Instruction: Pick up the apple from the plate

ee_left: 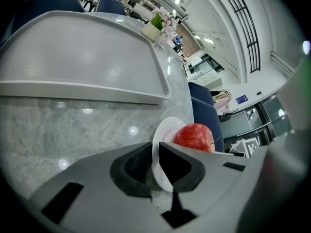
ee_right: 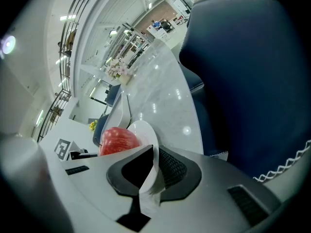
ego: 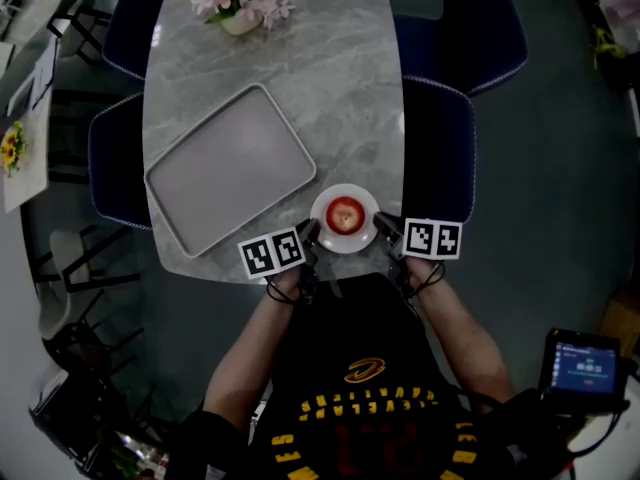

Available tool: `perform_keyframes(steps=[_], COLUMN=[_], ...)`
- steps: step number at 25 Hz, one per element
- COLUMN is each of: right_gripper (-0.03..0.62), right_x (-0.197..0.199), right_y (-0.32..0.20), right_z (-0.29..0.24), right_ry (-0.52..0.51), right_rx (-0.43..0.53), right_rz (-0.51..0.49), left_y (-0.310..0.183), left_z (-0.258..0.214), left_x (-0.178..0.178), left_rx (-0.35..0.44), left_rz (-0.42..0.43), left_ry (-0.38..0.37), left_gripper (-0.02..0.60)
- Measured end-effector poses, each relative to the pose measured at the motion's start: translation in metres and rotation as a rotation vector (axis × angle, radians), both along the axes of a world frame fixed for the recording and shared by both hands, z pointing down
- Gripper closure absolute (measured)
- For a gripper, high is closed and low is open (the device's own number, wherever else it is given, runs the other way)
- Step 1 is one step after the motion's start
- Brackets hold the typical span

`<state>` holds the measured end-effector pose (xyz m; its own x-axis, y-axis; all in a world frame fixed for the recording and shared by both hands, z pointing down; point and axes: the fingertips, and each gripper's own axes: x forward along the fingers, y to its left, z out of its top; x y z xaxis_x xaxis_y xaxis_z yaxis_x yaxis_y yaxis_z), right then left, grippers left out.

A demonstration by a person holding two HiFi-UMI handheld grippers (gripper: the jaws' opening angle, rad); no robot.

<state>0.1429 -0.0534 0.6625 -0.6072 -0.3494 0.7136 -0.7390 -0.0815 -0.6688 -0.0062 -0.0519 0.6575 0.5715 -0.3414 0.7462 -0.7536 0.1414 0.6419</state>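
A red apple (ego: 344, 214) lies on a small white plate (ego: 361, 195) at the near edge of the grey marble table (ego: 330, 88). My left gripper (ego: 313, 231) is shut on the plate's left rim and my right gripper (ego: 380, 224) on its right rim. In the left gripper view the plate (ee_left: 165, 130) runs edge-on between the dark pads of the left gripper (ee_left: 154, 166), with the apple (ee_left: 194, 136) just beyond. The right gripper view shows the same: the right gripper (ee_right: 153, 171) clamps the plate (ee_right: 141, 130), the apple (ee_right: 119, 140) to its left. Whether the plate rests on the table I cannot tell.
A large empty grey tray (ego: 228, 168) lies left of the plate. A pot of pink flowers (ego: 240, 0) stands at the table's far end. Dark blue chairs (ego: 440, 148) flank the table on both sides. The person's torso is right behind the table edge.
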Motion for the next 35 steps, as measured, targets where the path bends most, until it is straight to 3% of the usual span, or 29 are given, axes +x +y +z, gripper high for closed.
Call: perform_keyframes(steps=[27,35], right_gripper=[0.548,0.548], right_x=[-0.002,0.005], right_y=[0.003,0.002], right_z=[0.007,0.003], right_ry=[0.001,0.051], right_rx=[-0.012,0.017], right_rz=[-0.017,-0.038], left_y=[0.007,0.007], left_z=[0.008,0.002], left_x=[0.001,-0.009], left_rx=[-0.004,0.027], left_rz=[-0.002,-0.008], left_ry=[0.03,-0.018], left_gripper=[0.535,0.535])
